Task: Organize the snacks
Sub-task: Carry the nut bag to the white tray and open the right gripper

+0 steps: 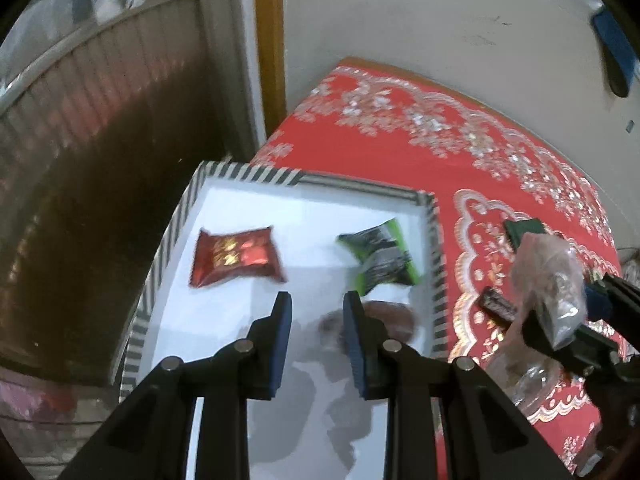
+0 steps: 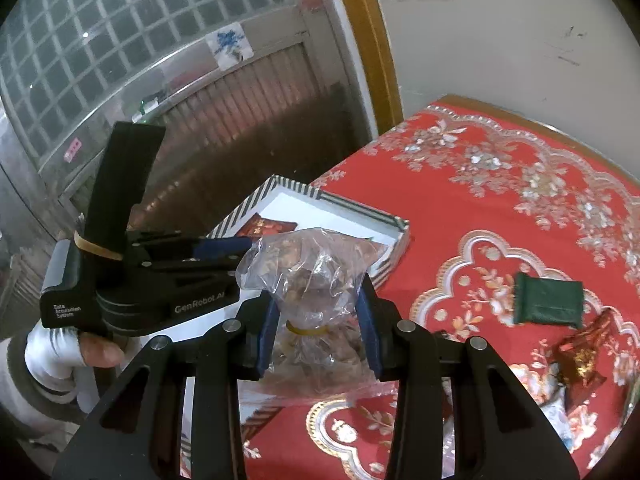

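Snacks lie partly inside a shallow white tray (image 1: pixel 436 248) with a striped black-and-white rim, which sits at the near left corner of a bench covered in a red patterned cloth (image 1: pixel 400 128). Inside the tray, a red packet (image 1: pixel 236 257) lies toward the left wall and a green-and-black packet (image 1: pixel 382 258) lies toward the right wall. A blurred brown shape also lies in the tray, close in front of the left tongs (image 1: pixel 316 338), too smeared to identify.

The left tongs hang above the tray floor with their blue-padded jaws parted and nothing between them.

The right tongs (image 2: pixel 318 320) are clenched on a clear bag (image 2: pixel 304 268) of brown pieces, gripping it just above a yellow rubber band at its neck. The bag is lifted off the cloth, just right of the tray.

Right of the tray, on the cloth, lie a dark green pouch (image 2: pixel 548 300), a shiny red wrapper (image 2: pixel 580 360) and a dark bar (image 1: pixel 498 304). The bar lies just beside the tray's right wall; the pouch and wrapper lie farther right.

A gloved hand (image 2: pixel 68 352) grips the left device's handle.
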Motion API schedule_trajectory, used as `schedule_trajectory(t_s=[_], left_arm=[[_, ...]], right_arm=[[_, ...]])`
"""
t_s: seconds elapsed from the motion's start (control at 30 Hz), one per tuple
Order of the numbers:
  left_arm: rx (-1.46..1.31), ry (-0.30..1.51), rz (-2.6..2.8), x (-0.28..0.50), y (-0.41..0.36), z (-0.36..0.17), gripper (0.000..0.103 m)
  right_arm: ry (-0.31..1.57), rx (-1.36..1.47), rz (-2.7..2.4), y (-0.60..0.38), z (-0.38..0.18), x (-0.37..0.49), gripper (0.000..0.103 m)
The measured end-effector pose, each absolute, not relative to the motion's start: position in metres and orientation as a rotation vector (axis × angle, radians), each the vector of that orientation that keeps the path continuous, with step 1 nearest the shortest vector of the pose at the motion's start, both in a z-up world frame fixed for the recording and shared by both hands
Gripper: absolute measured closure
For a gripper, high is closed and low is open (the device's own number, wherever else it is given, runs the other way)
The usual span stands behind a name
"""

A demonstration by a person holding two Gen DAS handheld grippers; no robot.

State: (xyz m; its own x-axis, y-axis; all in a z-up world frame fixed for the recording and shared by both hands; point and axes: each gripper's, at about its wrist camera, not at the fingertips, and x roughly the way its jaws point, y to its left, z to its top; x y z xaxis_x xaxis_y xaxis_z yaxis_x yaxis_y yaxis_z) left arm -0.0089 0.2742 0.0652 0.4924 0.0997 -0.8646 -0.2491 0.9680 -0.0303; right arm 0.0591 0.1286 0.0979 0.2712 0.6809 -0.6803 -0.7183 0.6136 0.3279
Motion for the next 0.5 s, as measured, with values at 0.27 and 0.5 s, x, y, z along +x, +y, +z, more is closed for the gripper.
schedule_trajectory(t_s=[0.27,0.5], left_arm=[[-0.156,1.073,0.25,-0.018,0.288,0.048,0.074],[-0.171,1.091,0.296,-0.028,0.305,0.04,0.074]], right_arm=[[0.936,-0.04,0.98,0.153,0.086,0.061,0.067],[0.983,-0.025,1.038,0.18,0.067,0.059,0.067]])
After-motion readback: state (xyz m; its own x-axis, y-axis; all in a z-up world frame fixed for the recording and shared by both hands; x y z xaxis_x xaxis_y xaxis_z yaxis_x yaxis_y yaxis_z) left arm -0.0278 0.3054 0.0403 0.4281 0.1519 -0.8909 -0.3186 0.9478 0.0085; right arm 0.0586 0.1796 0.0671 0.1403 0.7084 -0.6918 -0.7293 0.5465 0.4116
